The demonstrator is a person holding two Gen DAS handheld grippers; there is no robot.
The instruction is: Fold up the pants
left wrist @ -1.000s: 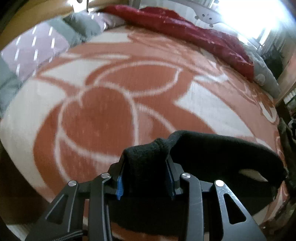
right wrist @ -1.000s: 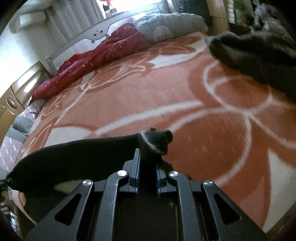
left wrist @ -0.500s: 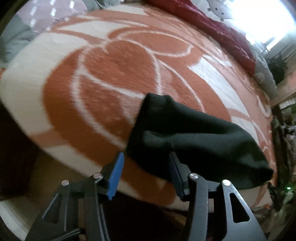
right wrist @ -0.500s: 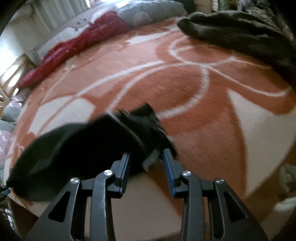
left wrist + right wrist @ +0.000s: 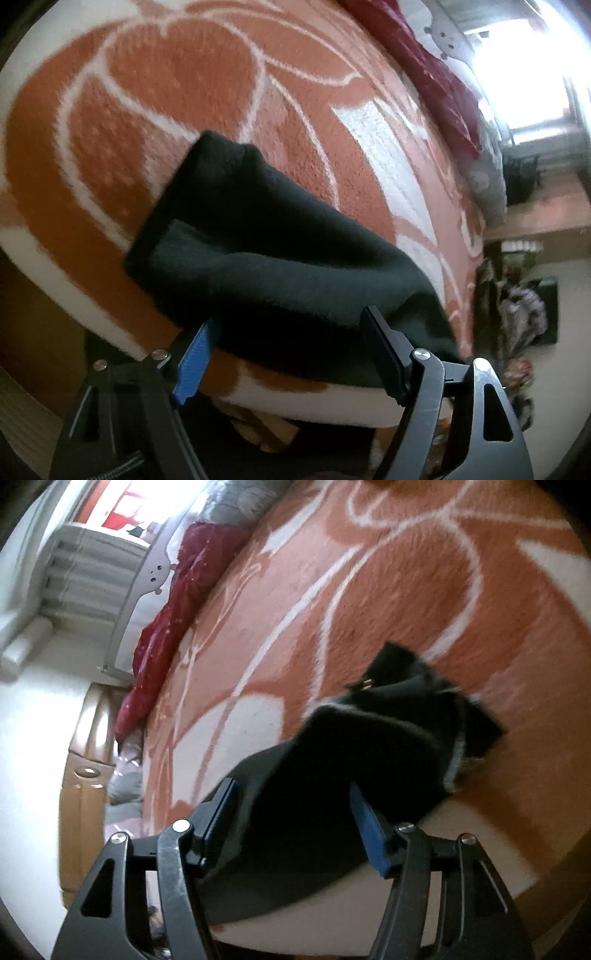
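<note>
Black pants [image 5: 266,254] lie on the orange-and-white patterned blanket [image 5: 166,85] covering the bed, bunched along its near edge with some cloth hanging over that edge. Left gripper [image 5: 291,350]: jaws apart and opening; the near fold of the pants lies between the two fingers, with the blue pad [image 5: 194,363] on the left finger showing a gap to the cloth, so no pinch is seen. In the left wrist view the pants run from a squared-off end at the left, far from the camera, toward the right, where the fabric drapes off the bed edge. Right gripper [image 5: 295,819]: jaws apart and opening; black cloth fills the space between the fingers but the pads do not press it. In the right wrist view the end of the pants lying furthest onto the bed carries a pale trim line and small metal fittings [image 5: 364,684]; that part is motion-blurred, so detail cannot be told. Both views are tilted, the bed surface running diagonally. A dark red quilt [image 5: 173,605] lies along the far edge of the bed beside a grey pillow [image 5: 236,502], just against a pale headboard [image 5: 147,565]. A wooden cabinet [image 5: 79,775] stands at the left of the bed in the right wrist view. Strong window light washes out the far corner in both views.
</note>
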